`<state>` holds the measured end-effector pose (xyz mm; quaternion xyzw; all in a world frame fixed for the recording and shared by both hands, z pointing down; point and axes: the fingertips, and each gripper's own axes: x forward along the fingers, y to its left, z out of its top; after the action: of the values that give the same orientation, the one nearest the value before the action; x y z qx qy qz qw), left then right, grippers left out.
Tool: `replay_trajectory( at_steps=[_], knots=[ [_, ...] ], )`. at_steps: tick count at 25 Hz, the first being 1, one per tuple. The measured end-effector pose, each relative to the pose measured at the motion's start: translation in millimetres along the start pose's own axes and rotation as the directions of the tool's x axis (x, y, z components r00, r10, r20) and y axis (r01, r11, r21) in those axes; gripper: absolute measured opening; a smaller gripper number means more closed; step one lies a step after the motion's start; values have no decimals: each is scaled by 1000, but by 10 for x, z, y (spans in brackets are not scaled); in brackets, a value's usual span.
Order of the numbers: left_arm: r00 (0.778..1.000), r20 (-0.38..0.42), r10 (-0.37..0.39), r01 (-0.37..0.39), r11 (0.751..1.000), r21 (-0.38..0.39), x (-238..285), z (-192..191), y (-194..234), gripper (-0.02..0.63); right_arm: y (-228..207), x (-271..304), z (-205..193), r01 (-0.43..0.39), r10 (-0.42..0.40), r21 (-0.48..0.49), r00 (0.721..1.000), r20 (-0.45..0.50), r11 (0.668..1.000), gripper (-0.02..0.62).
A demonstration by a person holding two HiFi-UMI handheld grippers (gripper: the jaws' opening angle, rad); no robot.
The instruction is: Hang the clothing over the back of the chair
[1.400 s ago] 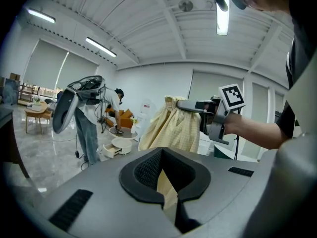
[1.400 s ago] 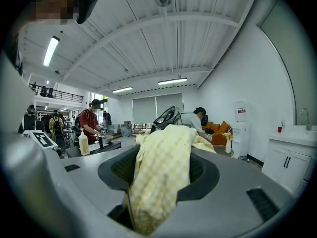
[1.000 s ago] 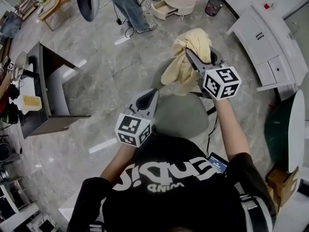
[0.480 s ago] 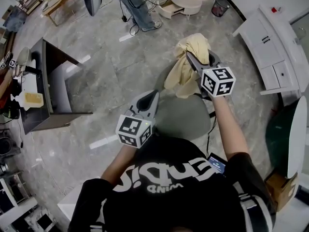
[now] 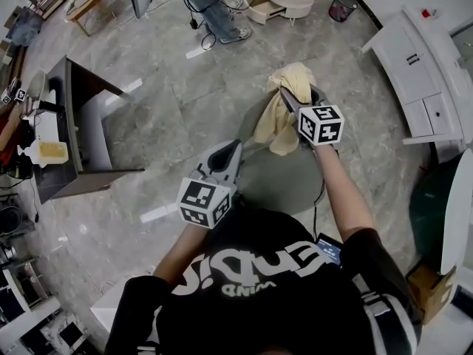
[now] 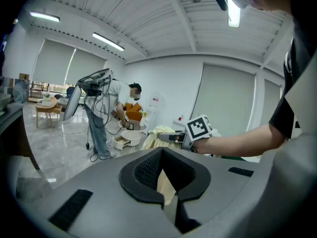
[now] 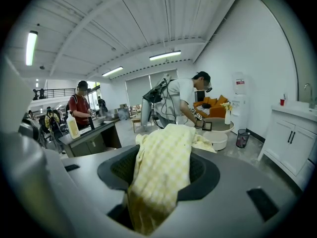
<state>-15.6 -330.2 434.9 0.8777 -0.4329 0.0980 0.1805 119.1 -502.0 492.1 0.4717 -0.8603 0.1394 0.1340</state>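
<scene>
My right gripper [image 5: 288, 95] is shut on a pale yellow checked garment [image 5: 279, 117]. The cloth bunches over the jaws and hangs down on their left, above the far edge of the grey chair seat [image 5: 284, 180]. A dark piece of the chair back [image 5: 321, 95] shows just right of the jaws. In the right gripper view the garment [image 7: 163, 167] fills the gap between the jaws. My left gripper [image 5: 230, 150] is shut and holds nothing, at the seat's near left edge and apart from the cloth. In the left gripper view the garment [image 6: 159, 133] hangs from the right gripper [image 6: 171, 137].
A dark desk [image 5: 81, 132] stands at the left and white cabinets [image 5: 421, 72] at the right. A person [image 5: 218, 13] stands at the far side near a round white table [image 5: 288, 2] and a waste bin [image 5: 342, 6]. Grey stone floor surrounds the chair.
My right gripper has sunk toward the chair with the garment still in its jaws. The left gripper has stayed where it was.
</scene>
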Motion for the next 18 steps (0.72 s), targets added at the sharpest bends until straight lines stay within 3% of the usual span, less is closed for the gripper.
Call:
replay_trajectory(
  at_steps=[12, 18],
  knots=[
    [998, -35, 47, -47, 999, -11, -25, -87, 137, 14, -176, 464, -764, 39, -31, 45, 984, -177, 998, 210],
    [997, -40, 63, -64, 998, -16, -15, -99, 170, 14, -256, 574, -923, 62, -50, 51, 977, -209, 997, 218]
  ],
)
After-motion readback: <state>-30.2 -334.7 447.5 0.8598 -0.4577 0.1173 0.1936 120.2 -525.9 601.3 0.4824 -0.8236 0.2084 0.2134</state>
